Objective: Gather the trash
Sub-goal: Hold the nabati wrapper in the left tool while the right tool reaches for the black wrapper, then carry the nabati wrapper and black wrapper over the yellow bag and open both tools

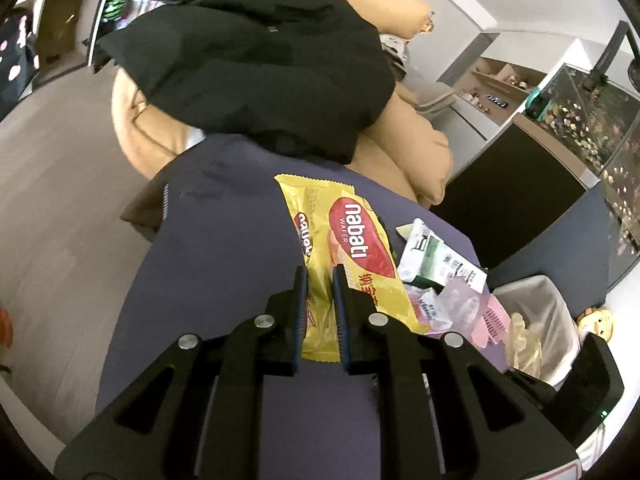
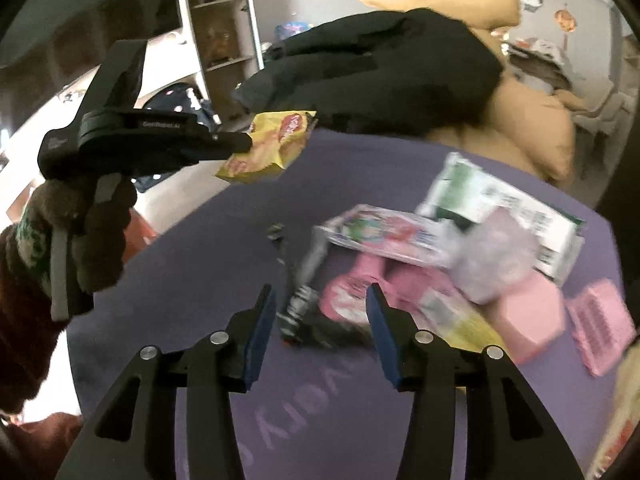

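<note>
Purple cloth point(image 2: 208, 248) underneath; my left gripper point(image 1: 320, 270) pinches the yellow Nabati wafer wrapper point(image 1: 340, 240) (lifted), my right gripper point(image 2: 320, 294) spread over blurry pink packaging point(image 2: 352, 292).

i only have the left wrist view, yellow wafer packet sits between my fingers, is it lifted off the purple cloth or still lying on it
Observer: Lifted. In the right wrist view the yellow nabati wafer packet hangs from the left gripper, in the air beyond the far edge of the purple cloth.
Operator: what is my other gripper doing
Observer: The right gripper is open and holds nothing, low over the cloth.
Operator: anything under it
Observer: A small dark crumpled wrapper lies between its fingers, just left of a pink packet. The view is blurred, so I cannot read it.
</note>
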Demonstrator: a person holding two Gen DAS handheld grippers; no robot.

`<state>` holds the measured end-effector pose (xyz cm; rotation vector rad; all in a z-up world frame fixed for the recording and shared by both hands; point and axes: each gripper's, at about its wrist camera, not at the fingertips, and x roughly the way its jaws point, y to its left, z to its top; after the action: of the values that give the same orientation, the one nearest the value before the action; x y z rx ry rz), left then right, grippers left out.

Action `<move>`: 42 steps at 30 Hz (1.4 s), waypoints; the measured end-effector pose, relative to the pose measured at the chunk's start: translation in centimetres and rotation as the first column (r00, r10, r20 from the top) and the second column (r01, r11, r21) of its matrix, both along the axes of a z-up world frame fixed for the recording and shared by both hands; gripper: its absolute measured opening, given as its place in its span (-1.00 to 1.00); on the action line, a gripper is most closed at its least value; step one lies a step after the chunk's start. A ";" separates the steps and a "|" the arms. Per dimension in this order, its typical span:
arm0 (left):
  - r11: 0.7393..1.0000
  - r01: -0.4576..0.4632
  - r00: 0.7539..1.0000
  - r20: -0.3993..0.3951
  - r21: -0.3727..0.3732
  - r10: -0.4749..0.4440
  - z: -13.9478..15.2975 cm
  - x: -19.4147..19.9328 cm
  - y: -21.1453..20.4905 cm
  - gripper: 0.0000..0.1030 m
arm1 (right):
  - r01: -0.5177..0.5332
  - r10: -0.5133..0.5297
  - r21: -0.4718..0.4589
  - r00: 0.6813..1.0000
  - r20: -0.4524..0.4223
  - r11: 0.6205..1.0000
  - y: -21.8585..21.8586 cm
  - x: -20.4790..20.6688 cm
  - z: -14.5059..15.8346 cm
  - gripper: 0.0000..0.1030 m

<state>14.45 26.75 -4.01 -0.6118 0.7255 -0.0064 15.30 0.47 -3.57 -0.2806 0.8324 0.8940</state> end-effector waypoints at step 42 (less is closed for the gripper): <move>0.980 0.180 0.975 0.116 0.083 -0.189 7.5 2.1 -13.0 -0.75 | 0.278 -0.288 0.075 0.925 0.249 0.958 -16.7 1.5 10.4 -0.58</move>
<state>16.54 13.78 3.51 -0.4690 0.6575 -0.1880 16.76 -16.26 6.83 -0.2298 0.5935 0.5858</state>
